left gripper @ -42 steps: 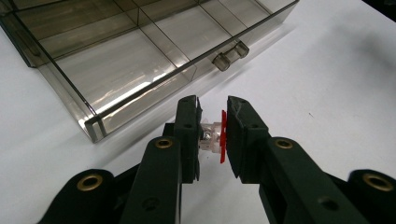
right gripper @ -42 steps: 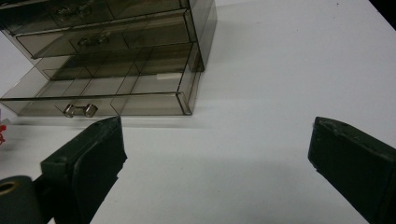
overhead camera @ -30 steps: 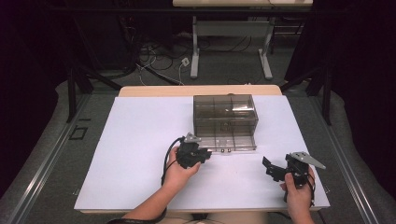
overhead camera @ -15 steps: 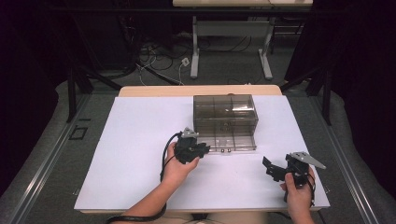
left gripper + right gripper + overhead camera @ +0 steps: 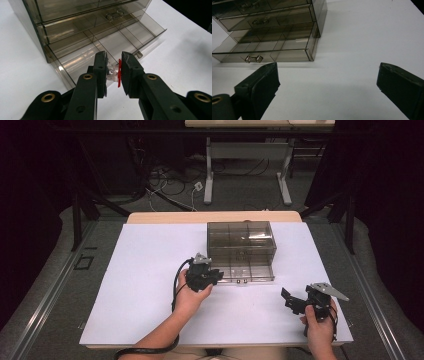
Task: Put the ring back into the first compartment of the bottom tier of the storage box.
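- High view, largest first: the white table (image 5: 135, 285) carries a smoky clear drawer box (image 5: 241, 240) just past its centre, toward 12 o'clock, with the bottom drawer (image 5: 250, 272) pulled out toward the person.
- Left gripper (image 5: 216, 276) sits at the drawer's 9 o'clock corner, just beside its front left edge, held in the person's left hand (image 5: 189, 295).
- Left gripper view: its jaws are drawn close and clamped on a small clear piece with a red disc (image 5: 115, 74), pinched between the two pads above the front left compartment of the open drawer (image 5: 105, 47).
- Right gripper (image 5: 292, 301) lies at 4 o'clock from the box, well apart from it, near the table's front edge, in the person's right hand (image 5: 319, 327).
- Right gripper view: its jaws stand wide apart with nothing between them but bare table (image 5: 362, 37); the drawer's two small clear knobs (image 5: 253, 59) show at 10 o'clock.
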Action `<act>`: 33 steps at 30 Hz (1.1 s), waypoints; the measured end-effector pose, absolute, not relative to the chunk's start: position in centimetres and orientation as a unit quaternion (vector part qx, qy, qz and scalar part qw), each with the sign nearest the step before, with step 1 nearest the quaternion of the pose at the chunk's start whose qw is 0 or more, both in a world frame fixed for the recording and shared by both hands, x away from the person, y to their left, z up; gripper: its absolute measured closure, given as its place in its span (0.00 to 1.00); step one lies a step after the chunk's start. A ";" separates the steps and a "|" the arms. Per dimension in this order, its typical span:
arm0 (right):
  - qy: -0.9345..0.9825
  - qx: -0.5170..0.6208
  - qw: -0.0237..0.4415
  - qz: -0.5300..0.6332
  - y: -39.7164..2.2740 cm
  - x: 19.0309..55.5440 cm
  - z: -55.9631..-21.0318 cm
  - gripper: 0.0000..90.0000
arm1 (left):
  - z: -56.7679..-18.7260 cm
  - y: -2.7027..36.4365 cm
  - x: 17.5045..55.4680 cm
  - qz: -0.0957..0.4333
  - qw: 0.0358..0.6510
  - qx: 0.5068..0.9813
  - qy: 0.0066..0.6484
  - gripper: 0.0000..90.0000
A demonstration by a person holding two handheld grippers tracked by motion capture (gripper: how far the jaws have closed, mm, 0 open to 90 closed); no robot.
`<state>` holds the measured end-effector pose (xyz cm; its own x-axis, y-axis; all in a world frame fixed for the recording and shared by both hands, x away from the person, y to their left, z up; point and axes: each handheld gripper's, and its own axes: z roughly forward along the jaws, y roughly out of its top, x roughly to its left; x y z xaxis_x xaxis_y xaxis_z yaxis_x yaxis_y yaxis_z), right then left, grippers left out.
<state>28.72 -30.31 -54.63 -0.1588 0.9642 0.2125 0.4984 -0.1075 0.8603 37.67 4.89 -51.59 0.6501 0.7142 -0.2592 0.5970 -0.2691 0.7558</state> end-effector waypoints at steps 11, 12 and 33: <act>0.616 0.598 0.258 0.443 -30.2 28.7 -54.6 0.04 | -51.8 5.1 38.3 0.078 0.442 0.785 0.426 0.83; 0.616 0.598 0.258 0.443 -30.2 28.7 -54.6 0.04 | -51.8 5.2 38.4 0.078 0.440 0.786 0.427 0.83; 0.616 0.599 0.254 0.444 -30.3 28.7 -54.7 0.05 | -52.7 4.7 39.8 0.092 0.439 0.771 0.452 0.83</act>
<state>28.72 -30.27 -54.70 -0.1532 0.9636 0.2192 0.5118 -0.1124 0.8517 39.79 4.73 -52.74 0.5745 0.7775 -0.2558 0.6164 -0.2053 0.7602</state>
